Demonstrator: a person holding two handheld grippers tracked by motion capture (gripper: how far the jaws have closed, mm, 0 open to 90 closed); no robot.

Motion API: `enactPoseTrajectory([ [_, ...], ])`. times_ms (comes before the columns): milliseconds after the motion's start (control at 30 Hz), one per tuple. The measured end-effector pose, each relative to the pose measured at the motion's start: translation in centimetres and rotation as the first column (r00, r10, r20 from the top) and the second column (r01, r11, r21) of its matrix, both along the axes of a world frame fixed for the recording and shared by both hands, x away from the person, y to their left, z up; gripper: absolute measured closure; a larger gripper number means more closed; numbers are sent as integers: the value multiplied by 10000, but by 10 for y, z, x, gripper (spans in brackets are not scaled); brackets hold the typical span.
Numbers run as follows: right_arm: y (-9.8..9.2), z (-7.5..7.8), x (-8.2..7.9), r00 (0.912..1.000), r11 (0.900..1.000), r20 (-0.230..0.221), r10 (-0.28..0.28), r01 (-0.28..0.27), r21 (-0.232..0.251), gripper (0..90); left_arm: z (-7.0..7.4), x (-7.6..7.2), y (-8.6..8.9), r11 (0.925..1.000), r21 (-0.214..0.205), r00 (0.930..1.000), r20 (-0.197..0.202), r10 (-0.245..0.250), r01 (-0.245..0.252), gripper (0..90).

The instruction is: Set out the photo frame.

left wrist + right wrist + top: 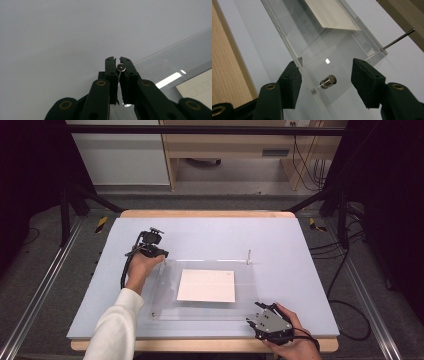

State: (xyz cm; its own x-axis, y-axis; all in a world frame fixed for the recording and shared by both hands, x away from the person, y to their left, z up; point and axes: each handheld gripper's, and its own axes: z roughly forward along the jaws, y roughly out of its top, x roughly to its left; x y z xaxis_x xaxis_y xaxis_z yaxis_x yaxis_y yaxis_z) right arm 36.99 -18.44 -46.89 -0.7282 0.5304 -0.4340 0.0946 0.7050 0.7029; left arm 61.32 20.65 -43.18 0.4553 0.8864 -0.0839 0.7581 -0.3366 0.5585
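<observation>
Metal cap point(328, 81) is located centre-low in the right gripper view, between the half-open right gripper point(325, 82) jaws, untouched. Pin point(121, 67) is clamped in the left gripper point(120, 65).

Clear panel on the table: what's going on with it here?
A person works on a clear acrylic panel with a white sheet in it. The left gripper is shut on a thin metal pin at the far left corner. The right gripper is open around a metal cap at the near right corner.
</observation>
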Motion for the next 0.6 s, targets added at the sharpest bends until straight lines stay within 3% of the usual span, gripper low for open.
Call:
enactPoseTrajectory([
  [133, 2, 1, -2, 10000, 9999, 51, 67, -66, -97, 450, -1, -4, -1, 10000, 37, 9995, 301, 47, -49, 840],
  [267, 3, 1, -2, 10000, 9998, -12, 37, -38, -202, 454, 0, -11, -2, 9996, 265, 9963, 855, -104, 82, 829],
  [333, 3, 3, -2, 10000, 9999, 18, 61, -61, -134, 465, 7, -17, 1, 9999, 65, 9878, 1557, -93, 84, 811],
  [400, 3, 6, -3, 10000, 10000, 4, 18, -18, 52, 473, 9, -20, 1, 9998, 150, 9845, 1746, -179, 155, 777],
  [467, 3, 8, -3, 10000, 9999, 43, -39, 39, 128, 482, 15, -25, 3, 9996, 236, 9761, 2165, -178, 130, 748],
  [500, 3, 10, -3, 10000, 9999, 66, -28, 27, 148, 485, 24, -35, 4, 9994, 36, 9671, 2522, -330, 331, 748],
  [533, 3, 11, -3, 10000, 9998, 53, -60, 59, 192, 487, 27, -39, 5, 9990, 83, 9629, 2661, -453, 447, 743],
  [567, 3, 11, -3, 10000, 9998, 53, -60, 59, 192, 487, 27, -39, 5, 9990, 83, 9629, 2661, -453, 447, 728],
  [600, 3, 12, -2, 10000, 9998, 45, -53, 52, 193, 487, 32, -46, 5, 9981, 71, 9546, 2918, -604, 610, 728],
])
